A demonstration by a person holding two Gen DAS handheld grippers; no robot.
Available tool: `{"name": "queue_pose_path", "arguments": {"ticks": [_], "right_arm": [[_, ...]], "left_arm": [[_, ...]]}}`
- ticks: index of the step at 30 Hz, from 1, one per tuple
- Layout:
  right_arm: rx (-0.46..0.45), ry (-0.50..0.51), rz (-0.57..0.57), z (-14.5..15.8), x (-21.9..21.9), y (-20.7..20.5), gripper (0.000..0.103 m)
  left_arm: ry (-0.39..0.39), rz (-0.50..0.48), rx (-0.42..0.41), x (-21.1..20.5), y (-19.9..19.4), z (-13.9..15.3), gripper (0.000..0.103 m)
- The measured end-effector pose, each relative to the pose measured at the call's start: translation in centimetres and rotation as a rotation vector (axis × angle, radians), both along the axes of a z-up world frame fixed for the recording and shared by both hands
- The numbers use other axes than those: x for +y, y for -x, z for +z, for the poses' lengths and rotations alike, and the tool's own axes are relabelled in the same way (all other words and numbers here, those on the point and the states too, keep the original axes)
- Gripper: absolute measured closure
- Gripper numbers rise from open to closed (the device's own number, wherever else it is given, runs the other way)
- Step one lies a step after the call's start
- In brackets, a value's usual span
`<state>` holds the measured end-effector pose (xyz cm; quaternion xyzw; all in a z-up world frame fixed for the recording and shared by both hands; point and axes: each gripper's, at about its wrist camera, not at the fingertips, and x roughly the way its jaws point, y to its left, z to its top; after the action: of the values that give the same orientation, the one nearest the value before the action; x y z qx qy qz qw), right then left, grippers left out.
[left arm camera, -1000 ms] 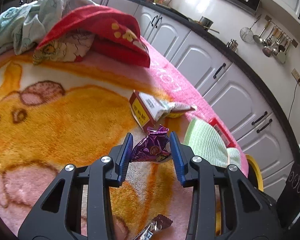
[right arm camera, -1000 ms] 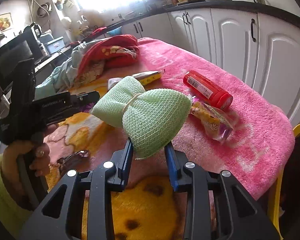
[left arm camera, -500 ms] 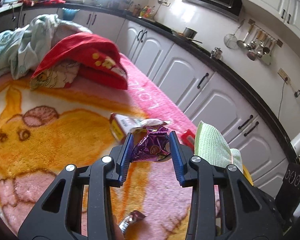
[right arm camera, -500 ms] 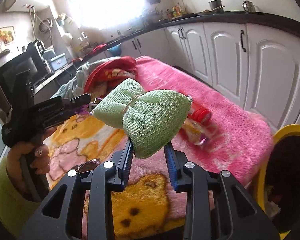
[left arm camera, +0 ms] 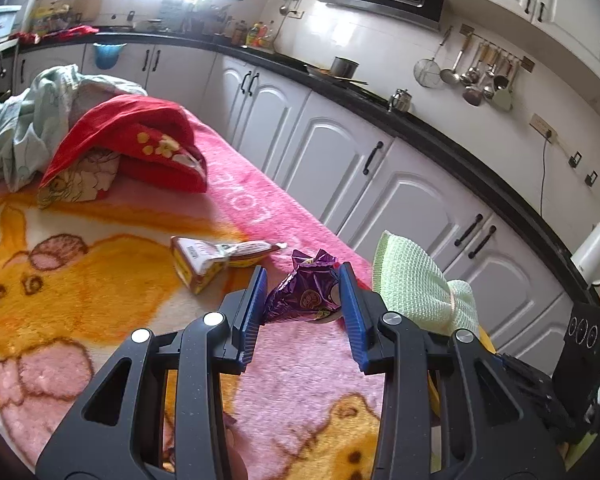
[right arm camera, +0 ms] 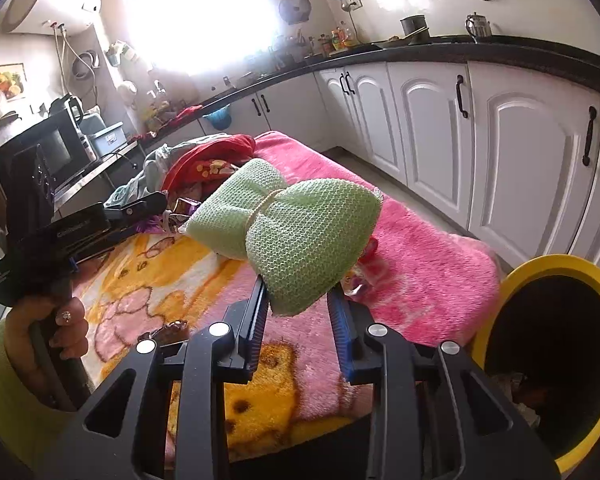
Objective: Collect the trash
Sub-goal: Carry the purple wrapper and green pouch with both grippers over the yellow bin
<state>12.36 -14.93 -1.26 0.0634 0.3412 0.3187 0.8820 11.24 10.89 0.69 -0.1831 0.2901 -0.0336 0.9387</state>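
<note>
Held aloft, near: purple foil wrapper [left arm camera: 302, 294] pinched in left gripper [left arm camera: 303, 307], likely light, crinkly, slippery. Green mesh bundle [right arm camera: 296, 236] clamped by its lower end in right gripper [right arm camera: 298, 322], seemingly soft, squashy. Both tilted downward over blanket [right arm camera: 420, 280]; yellow-rimmed bin [right arm camera: 540, 268] at right.

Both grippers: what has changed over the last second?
Both lifted off the blanket toward the yellow bin, now in view. Unchanged: left gripper grips the purple wrapper, right gripper the green mesh bundle; boxed wrapper still lies there.
</note>
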Motion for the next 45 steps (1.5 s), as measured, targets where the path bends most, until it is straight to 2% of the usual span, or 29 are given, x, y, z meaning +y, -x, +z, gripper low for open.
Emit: {"name": "queue_pose_path", "arguments": {"ticks": [6,21,45], "right_arm": [[-0.012,-0.005,-0.022,0.5,-2.0,0.4,0.074],[-0.052,-0.051,-0.134,1.9,-8.1,0.2,0.074],[-0.037,-0.048,-0.343,0.2,-17.6,1.3,0.074]], "left_arm": [[-0.001,-0.032,-0.009,-1.7,-0.1,0.4,0.074],[-0.058,-0.13,0.009,-7.2,-1.6,0.0,0.074],[-0.152,-0.349,0.009,-18.4,-2.8,-1.2,0.074]]}}
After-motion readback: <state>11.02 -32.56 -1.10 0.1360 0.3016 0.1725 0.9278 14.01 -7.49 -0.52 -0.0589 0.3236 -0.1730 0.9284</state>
